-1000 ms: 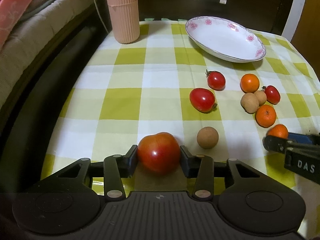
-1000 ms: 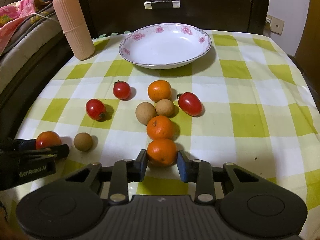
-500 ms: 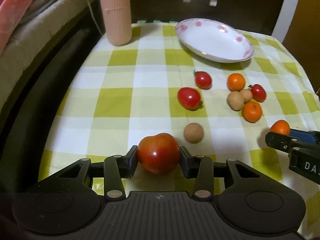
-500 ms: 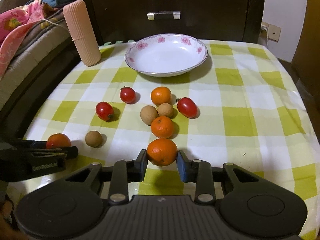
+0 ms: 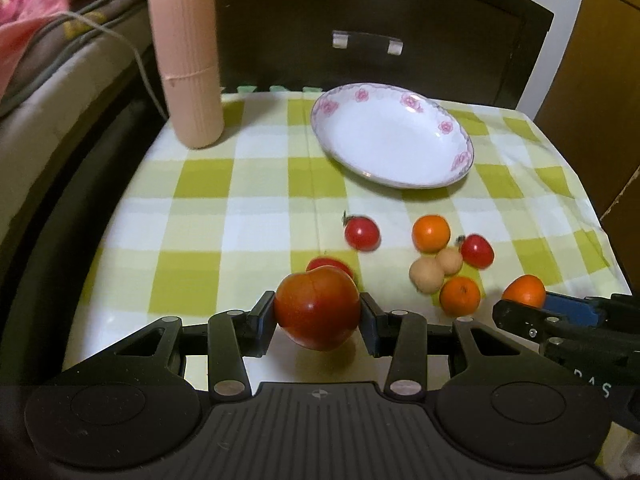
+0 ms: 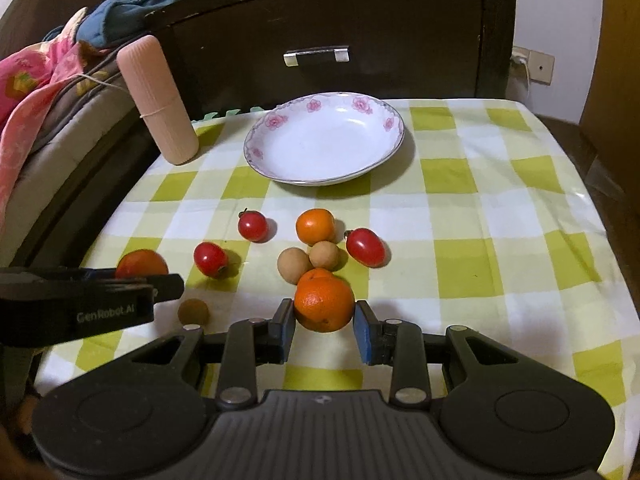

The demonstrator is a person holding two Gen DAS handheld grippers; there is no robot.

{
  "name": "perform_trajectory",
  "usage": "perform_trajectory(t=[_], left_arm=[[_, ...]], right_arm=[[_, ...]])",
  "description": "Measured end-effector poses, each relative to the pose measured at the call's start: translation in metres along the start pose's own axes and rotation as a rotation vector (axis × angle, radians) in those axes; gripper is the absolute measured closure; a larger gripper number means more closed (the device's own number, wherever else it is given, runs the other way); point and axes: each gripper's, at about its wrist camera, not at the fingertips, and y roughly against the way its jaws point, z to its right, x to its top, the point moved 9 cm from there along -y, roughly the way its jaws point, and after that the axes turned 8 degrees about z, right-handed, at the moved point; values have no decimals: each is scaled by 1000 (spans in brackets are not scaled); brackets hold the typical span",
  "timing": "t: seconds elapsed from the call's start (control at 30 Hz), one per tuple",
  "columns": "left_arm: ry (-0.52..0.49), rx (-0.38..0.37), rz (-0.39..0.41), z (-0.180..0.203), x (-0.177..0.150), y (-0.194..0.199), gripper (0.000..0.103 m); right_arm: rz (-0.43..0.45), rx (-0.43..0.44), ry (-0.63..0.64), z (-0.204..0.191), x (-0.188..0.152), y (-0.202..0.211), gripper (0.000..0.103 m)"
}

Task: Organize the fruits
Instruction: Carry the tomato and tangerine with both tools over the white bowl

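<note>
My left gripper [image 5: 318,314] is shut on a big red tomato [image 5: 318,312] and holds it above the checked cloth. My right gripper [image 6: 323,314] is shut on an orange [image 6: 324,304], also lifted; it shows in the left wrist view [image 5: 524,290]. An empty white flowered plate [image 6: 380,152] sits at the back of the table. Between it and the grippers lie three small red tomatoes [image 6: 253,226], two oranges [image 6: 315,226] and three brown longans [image 6: 294,266]. One longan [image 6: 193,312] lies near the left gripper.
A tall pink ribbed container [image 6: 158,100] stands at the back left corner. A dark wooden cabinet with a metal handle [image 6: 316,56] is behind the table. A bed with blankets [image 6: 32,92] runs along the left edge.
Both grippers have risen and drawn back from the cloth, carrying the big tomato and the orange with them. The other fruits have not moved.
</note>
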Motion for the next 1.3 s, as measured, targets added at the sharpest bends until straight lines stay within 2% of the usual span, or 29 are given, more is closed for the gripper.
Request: perform_trajectory(t=[0.6, 0.83, 1.07, 1.3], left_arm=[[-42, -60, 38, 32, 68, -57, 52], [-17, -59, 31, 26, 85, -80, 52], [-33, -57, 10, 29, 89, -101, 53], [-85, -29, 44, 31, 95, -105, 53]], right_arm=[[58, 13, 4, 22, 70, -53, 72], [70, 15, 17, 21, 93, -82, 72], [65, 17, 43, 24, 100, -108, 72], [61, 43, 37, 30, 101, -123, 72]])
